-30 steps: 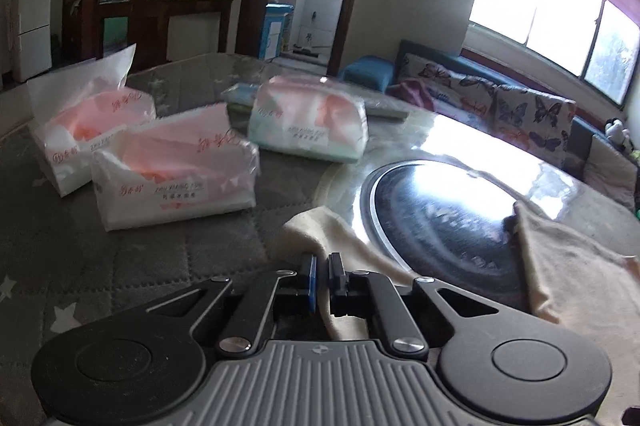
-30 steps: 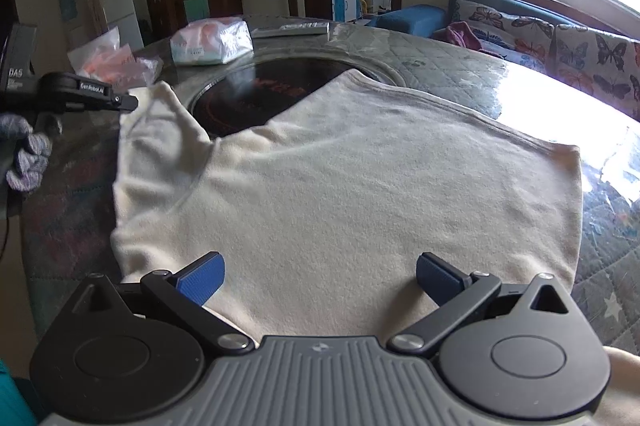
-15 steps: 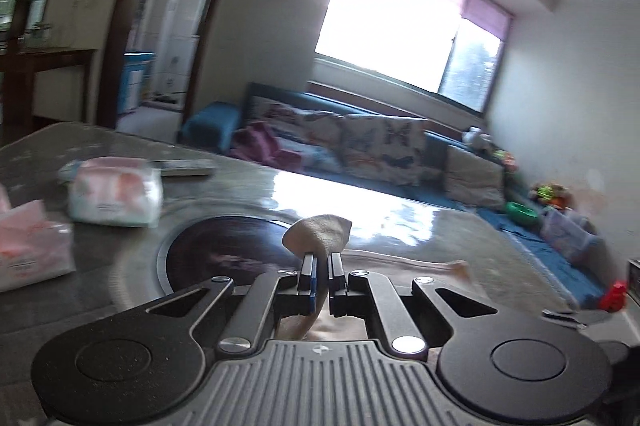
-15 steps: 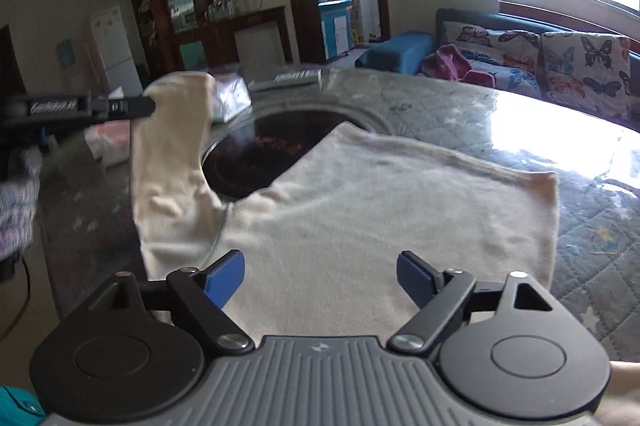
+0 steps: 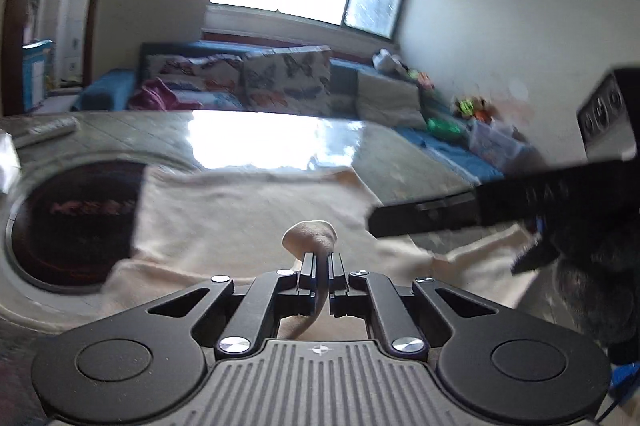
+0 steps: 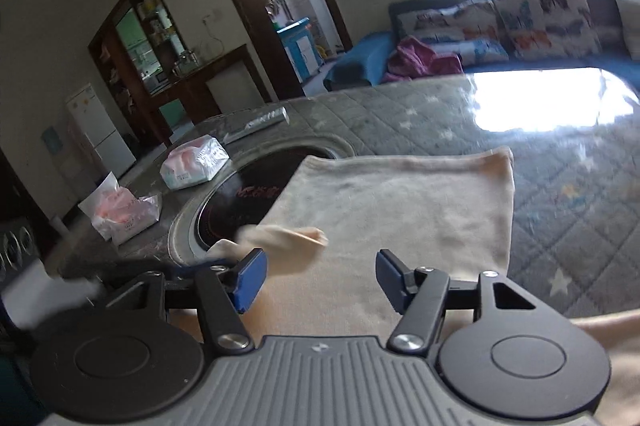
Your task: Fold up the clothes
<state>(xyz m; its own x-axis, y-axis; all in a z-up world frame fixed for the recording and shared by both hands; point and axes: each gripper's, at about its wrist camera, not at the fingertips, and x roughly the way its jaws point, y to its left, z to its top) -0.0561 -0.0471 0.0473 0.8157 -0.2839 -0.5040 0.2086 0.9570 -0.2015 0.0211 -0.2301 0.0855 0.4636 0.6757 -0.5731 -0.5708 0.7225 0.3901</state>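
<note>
While our left gripper [image 5: 322, 268] stays pinched tight on a bunched bit of the cream shirt [image 5: 248, 210], we see the rest of that shirt lying flat on the glossy table [image 5: 272, 142], its left edge reaching over the dark round inset [image 5: 76, 222] in the tabletop. In the right wrist view, two tissue packs [image 6: 120, 212] sit at the far left of the table, then the inset, then the shirt spread toward the middle, a folded-over sleeve [image 6: 286, 240] lifted just ahead of our right gripper [image 6: 320, 276]. Its blue pads [image 6: 250, 274] have just been drawing closer yet stand apart above the cloth, pressing on nothing. A sofa [image 6: 500, 22] with butterfly cushions runs behind the table on the right.
</note>
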